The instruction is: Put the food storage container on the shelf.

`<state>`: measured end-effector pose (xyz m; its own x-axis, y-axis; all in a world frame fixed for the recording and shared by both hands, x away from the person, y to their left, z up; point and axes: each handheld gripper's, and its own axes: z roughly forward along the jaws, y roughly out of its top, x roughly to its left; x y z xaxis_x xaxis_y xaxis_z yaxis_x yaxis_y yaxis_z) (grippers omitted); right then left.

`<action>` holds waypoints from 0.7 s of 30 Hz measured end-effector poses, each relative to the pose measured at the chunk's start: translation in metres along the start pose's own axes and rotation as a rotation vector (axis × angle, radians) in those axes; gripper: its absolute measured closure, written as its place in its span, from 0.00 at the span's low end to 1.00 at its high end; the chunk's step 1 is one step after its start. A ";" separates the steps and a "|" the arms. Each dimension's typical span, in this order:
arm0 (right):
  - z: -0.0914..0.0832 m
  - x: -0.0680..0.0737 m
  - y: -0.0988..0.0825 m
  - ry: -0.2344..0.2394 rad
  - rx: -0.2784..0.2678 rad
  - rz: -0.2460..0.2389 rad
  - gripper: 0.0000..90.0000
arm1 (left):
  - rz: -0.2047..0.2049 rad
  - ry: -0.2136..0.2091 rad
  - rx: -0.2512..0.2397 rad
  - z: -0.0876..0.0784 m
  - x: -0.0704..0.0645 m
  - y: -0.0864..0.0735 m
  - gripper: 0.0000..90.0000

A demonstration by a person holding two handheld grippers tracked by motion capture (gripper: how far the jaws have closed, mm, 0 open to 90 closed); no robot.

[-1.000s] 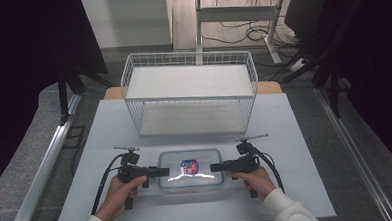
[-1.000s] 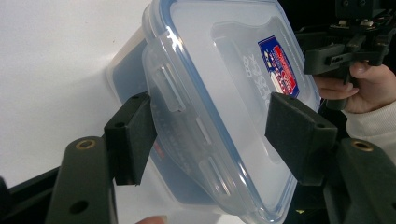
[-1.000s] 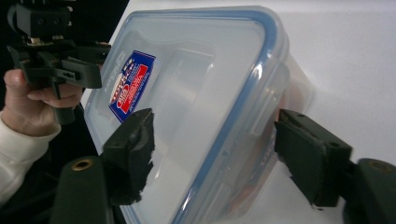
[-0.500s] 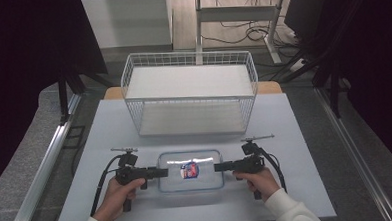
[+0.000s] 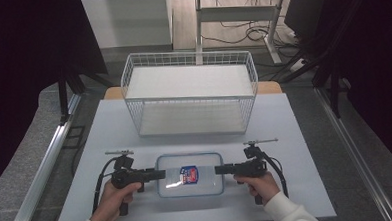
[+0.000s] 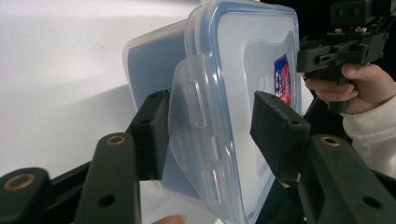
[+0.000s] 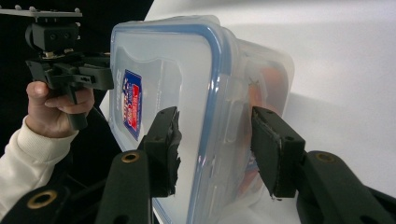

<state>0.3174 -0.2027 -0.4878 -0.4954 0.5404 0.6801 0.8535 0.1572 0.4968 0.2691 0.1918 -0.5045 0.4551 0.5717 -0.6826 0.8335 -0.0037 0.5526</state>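
A clear plastic container (image 5: 177, 184) with a blue-rimmed lid and a red-and-blue label lies flat near the table's front edge. My left gripper (image 5: 161, 174) is at its left end and has just been closing. In the left gripper view the jaws (image 6: 210, 116) straddle that end and its clip, and the pads press on lid and base. My right gripper (image 5: 219, 169) holds the right end. Its jaws (image 7: 215, 135) have also just been closing, and one pad bears on the lid and the other on the underside. Something orange shows faintly inside the container (image 7: 261, 93).
A white wire basket (image 5: 191, 98) stands empty at the back of the white table (image 5: 109, 124). Metal rails run along both sides of the table. Cables trail from each gripper toward the person's hands at the front edge.
Both hands and the container stay almost where they were. The grippers remain at the container's two ends; from above the jaws' narrowing is barely visible.
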 end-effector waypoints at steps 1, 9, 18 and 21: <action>0.000 0.000 0.000 0.000 -0.001 0.003 0.59 | 0.003 0.001 0.001 0.000 0.000 0.000 0.54; -0.002 0.002 0.002 -0.007 -0.014 -0.007 0.59 | 0.006 0.009 -0.010 -0.001 -0.003 0.003 0.54; -0.005 0.002 0.006 -0.009 -0.030 -0.020 0.59 | 0.018 0.011 -0.013 0.000 -0.005 0.011 0.54; -0.006 0.002 0.009 -0.011 -0.035 -0.023 0.59 | 0.017 0.011 -0.016 0.001 -0.005 0.014 0.54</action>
<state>0.3233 -0.2050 -0.4793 -0.5131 0.5459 0.6624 0.8356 0.1411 0.5309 0.2792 0.1885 -0.4938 0.4657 0.5805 -0.6679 0.8205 -0.0007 0.5716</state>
